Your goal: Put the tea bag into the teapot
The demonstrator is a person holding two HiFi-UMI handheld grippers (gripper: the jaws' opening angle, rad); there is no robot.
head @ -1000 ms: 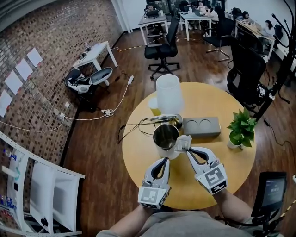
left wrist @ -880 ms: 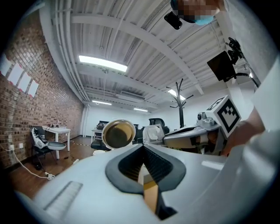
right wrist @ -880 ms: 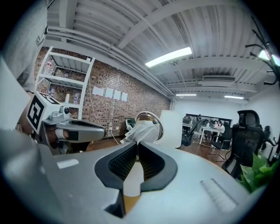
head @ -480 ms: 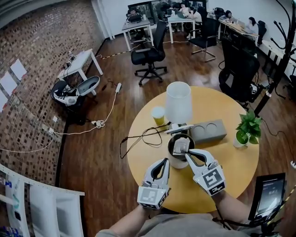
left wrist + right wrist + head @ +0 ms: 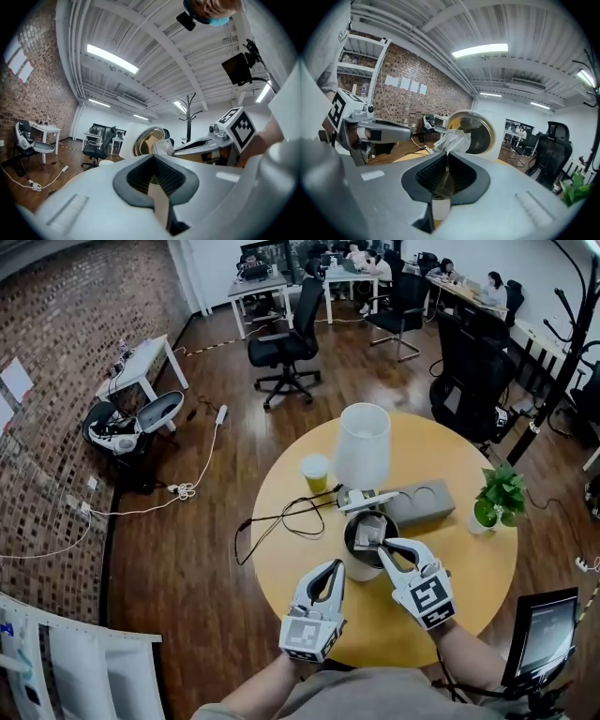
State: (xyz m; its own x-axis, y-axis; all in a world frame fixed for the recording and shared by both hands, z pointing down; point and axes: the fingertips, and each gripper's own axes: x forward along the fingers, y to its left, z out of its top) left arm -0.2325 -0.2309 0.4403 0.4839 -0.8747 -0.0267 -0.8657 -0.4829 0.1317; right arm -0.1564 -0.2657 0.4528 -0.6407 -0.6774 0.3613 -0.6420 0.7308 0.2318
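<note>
R gripper (image 5: 380, 545) is clenched on the tea bag (image 5: 367, 531). In the right gripper view the crumpled white bag (image 5: 453, 139) sticks out past the pinched jaw tips, right in front of the teapot (image 5: 476, 133) mouth. From the head view the bag sits over the open teapot (image 5: 356, 568), inside the rim outline. Can't tell if it's actually below the rim. The gripper is angled down a bit toward the pot from the near right.

L gripper (image 5: 336, 565) is just beside the pot on its near-left side, not touching as far as I can see. Its jaws are together w/ nothing between them, and it's pointing about level at the pot (image 5: 147, 140).

The pot stands mid-table (image 5: 281, 568), a round yellow one. Just behind it lies a lid (image 5: 367, 500), then a white lamp (image 5: 363, 446). A yellow cup (image 5: 315, 470) stands left of the lamp and a grey box (image 5: 419, 504) to the right. A plant (image 5: 500, 498) is at the far right edge. A black cable (image 5: 281, 517) loops off to the left.
</note>
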